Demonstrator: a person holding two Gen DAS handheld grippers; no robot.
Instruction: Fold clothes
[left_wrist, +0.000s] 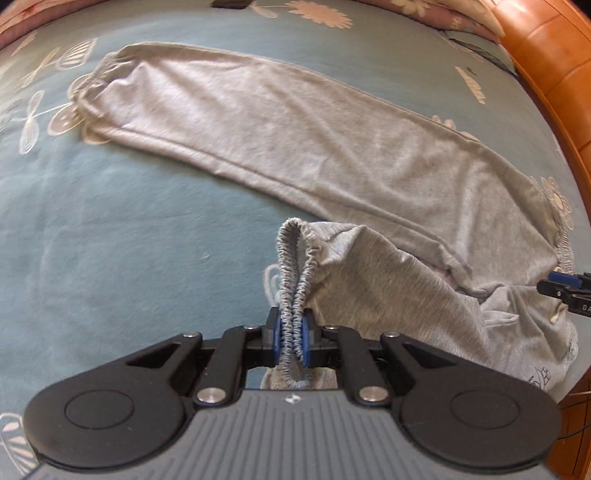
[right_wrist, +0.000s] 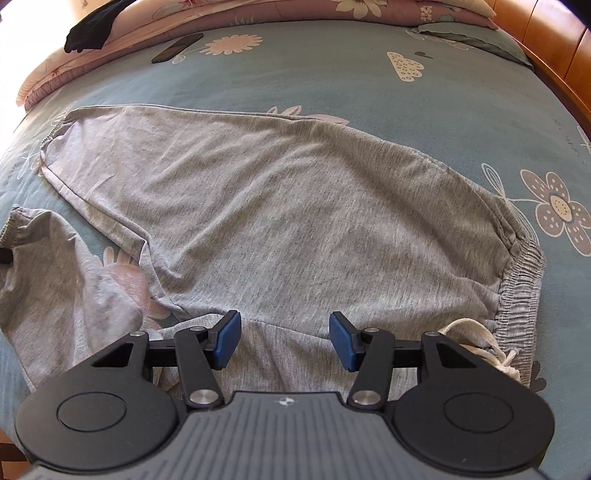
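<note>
Left wrist view shows grey sweatpants spread on the bed, one leg stretched flat away from the camera and the other lifted by its elastic cuff, which the left hand-held gripper pinches tightly between its blue pads. Right wrist view shows the right hand-held gripper with its jaws apart and nothing between them, hovering just over the pants' seat near the gathered waistband and cream drawstring. Small dark print near the hip is unreadable.
</note>
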